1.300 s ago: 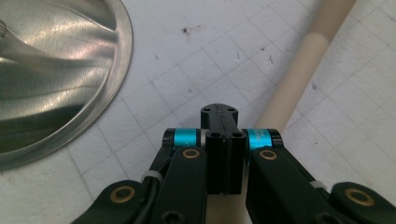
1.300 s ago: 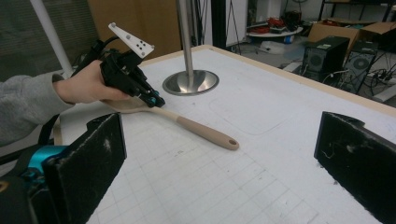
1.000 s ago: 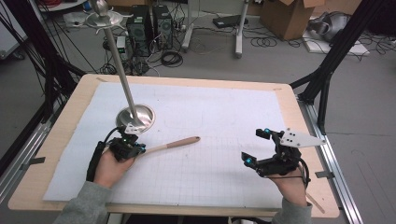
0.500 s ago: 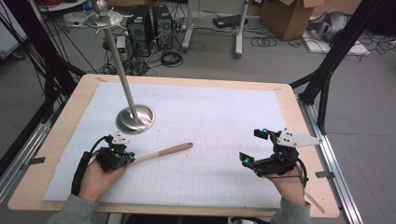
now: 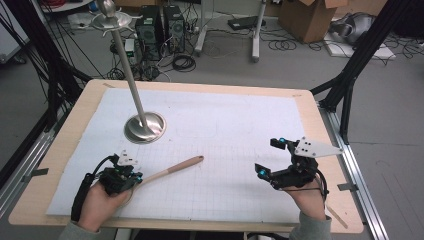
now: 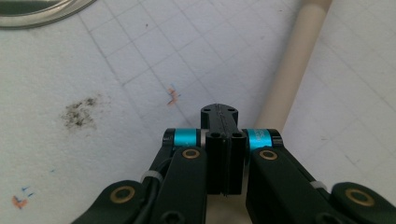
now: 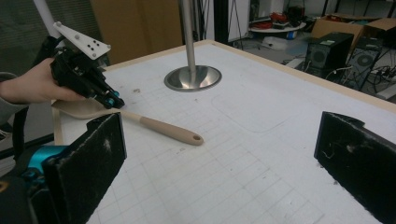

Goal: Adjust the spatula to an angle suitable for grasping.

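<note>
The bench (image 5: pixel 60 150) is a wooden top with a white gridded sheet (image 5: pixel 225 125) covering most of it; bare wood shows as a strip along every edge. The broad middle of the sheet, between the two hands, lies open, as does the far right part. A metal stand (image 5: pixel 145 127) sits far left on a round base, its pole rising toward the far edge.

The left gripper (image 5: pixel 120 177) is low at the near left, close to the sheet's near edge, its fingers (image 6: pixel 223 140) pressed flat together with nothing visible between them. The spoon (image 5: pixel 172 169) lies just right of it on the sheet, handle pointing right and far toward the open middle. In the left gripper view the handle (image 6: pixel 292 60) passes beside the closed fingers, not between them; in the right gripper view the bowl end (image 7: pixel 79 108) lies under that gripper, whether touching cannot be told.

The spoon is pale, light wood in colour, with a rounded, slightly thicker tan handle and a small hole (image 7: pixel 200 138) at its tip.

The right gripper (image 5: pixel 277 160) is near the right edge, fingers (image 7: pixel 88 158) wide apart and empty, pointing left across the open sheet.
</note>
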`<action>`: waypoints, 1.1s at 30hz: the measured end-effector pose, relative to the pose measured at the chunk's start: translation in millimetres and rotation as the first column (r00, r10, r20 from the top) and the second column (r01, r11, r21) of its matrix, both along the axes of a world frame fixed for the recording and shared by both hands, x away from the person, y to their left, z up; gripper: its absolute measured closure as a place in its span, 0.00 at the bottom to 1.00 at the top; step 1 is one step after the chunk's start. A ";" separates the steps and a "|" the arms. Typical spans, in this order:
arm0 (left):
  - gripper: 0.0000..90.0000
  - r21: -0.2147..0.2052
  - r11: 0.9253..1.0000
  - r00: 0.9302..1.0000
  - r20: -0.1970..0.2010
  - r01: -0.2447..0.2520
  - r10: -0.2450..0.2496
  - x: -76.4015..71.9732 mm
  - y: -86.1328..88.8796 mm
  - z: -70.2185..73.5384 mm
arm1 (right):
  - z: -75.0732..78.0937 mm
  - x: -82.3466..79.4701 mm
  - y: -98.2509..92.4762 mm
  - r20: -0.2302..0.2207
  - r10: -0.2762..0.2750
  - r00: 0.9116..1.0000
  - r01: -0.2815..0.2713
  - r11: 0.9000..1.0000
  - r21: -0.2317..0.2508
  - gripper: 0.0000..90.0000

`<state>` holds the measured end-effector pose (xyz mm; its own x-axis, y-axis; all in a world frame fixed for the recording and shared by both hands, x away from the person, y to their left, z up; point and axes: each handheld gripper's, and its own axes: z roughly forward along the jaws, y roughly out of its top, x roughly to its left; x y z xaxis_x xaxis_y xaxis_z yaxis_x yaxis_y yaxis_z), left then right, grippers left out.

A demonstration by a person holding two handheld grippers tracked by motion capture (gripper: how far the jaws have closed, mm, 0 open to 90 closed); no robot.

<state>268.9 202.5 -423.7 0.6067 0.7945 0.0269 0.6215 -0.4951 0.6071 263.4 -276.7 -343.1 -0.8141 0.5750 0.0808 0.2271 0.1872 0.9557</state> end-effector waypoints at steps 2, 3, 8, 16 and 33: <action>1.00 -0.021 1.000 1.000 0.027 0.004 -0.004 -0.4 -0.8 5.2 | -0.1 0.5 0.5 0.001 -0.001 1.000 0.001 1.000 -0.001 0.01; 0.99 -0.039 0.999 0.999 0.048 0.001 0.001 -0.5 -1.7 8.3 | -0.1 0.6 0.8 0.000 0.000 1.000 0.000 1.000 0.001 0.01; 1.00 -0.083 0.996 0.994 0.105 0.036 -0.028 -0.5 -13.5 23.9 | 0.3 0.9 0.3 0.007 0.003 1.000 -0.003 1.000 0.003 0.01; 0.99 -0.099 0.988 0.986 0.134 0.117 -0.104 -3.1 -53.1 31.2 | 1.0 0.1 -1.1 0.011 0.002 1.000 -0.003 1.000 0.008 0.01; 0.99 -0.098 0.981 0.979 0.129 0.168 -0.155 11.4 -110.7 6.9 | 2.1 -1.3 -4.4 0.014 0.001 1.000 -0.001 1.000 0.020 0.01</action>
